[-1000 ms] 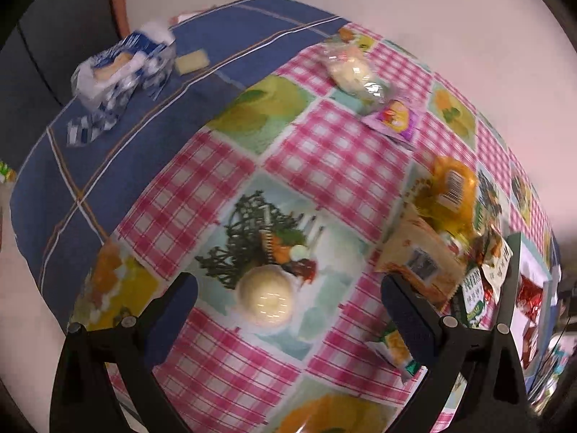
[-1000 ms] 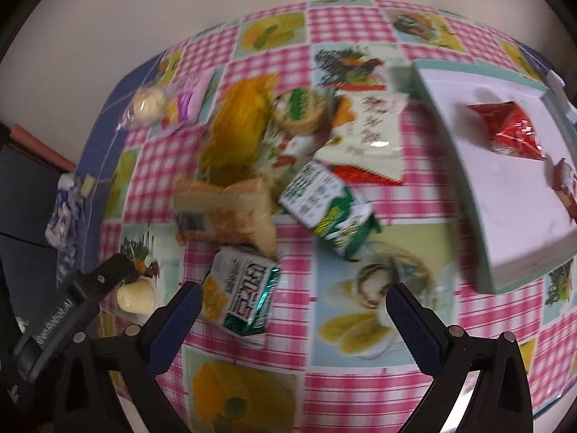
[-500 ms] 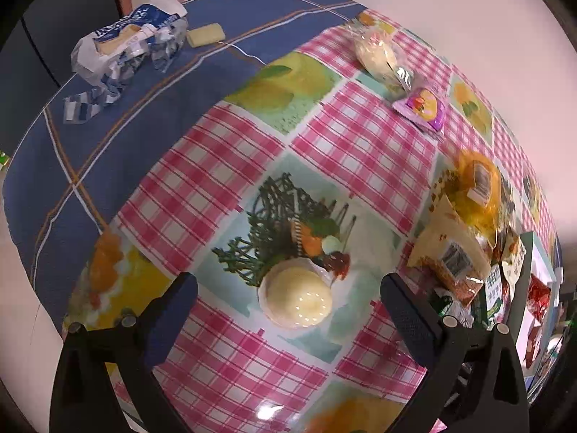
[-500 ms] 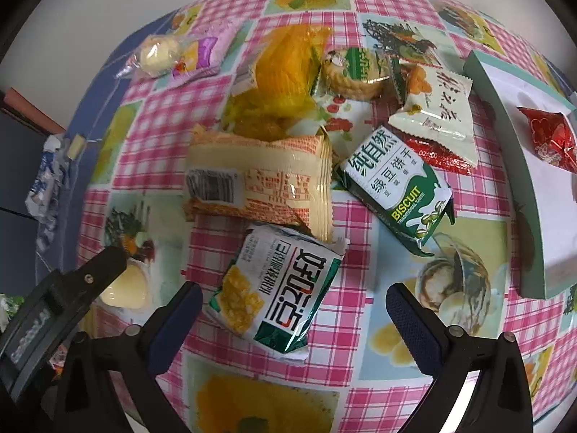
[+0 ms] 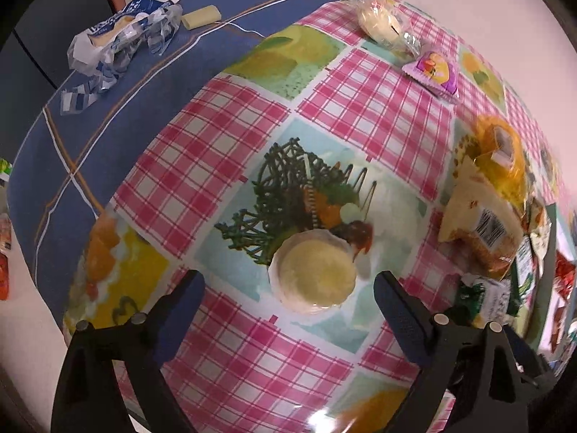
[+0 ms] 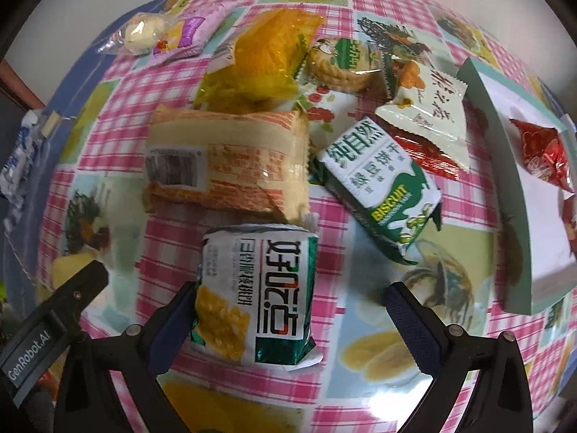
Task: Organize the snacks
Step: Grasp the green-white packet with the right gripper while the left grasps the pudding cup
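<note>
On the table [image 5: 230, 166], left wrist view: a round pale-yellow cake [image 5: 313, 270] in clear wrap lies on the checked cloth, between the fingers of the left gripper [image 5: 288, 290]. The fingers stand wide to either side, not touching it, and are closing. Toward the far edge lie a second wrapped cake [image 5: 378, 23] and a purple sachet [image 5: 434, 70]; on the blue cloth at the far left corner sits a crumpled blue-and-white wrapper [image 5: 119, 41]. Along the right edge a tan bread pack [image 5: 476, 223] lies below an orange pack [image 5: 499, 144].

Right wrist view: a green-and-white corn snack pack [image 6: 256, 292] lies between the fingers of the right gripper [image 6: 294, 306]. The left finger is just beside or against the pack, which cannot be told; the right finger stands well clear, so the fingers are open. Beyond it lie the tan bread pack [image 6: 227, 164] and a green biscuit pack [image 6: 378, 187]. At the right edge a tray [image 6: 505, 187] holds a red packet [image 6: 541, 148].
</note>
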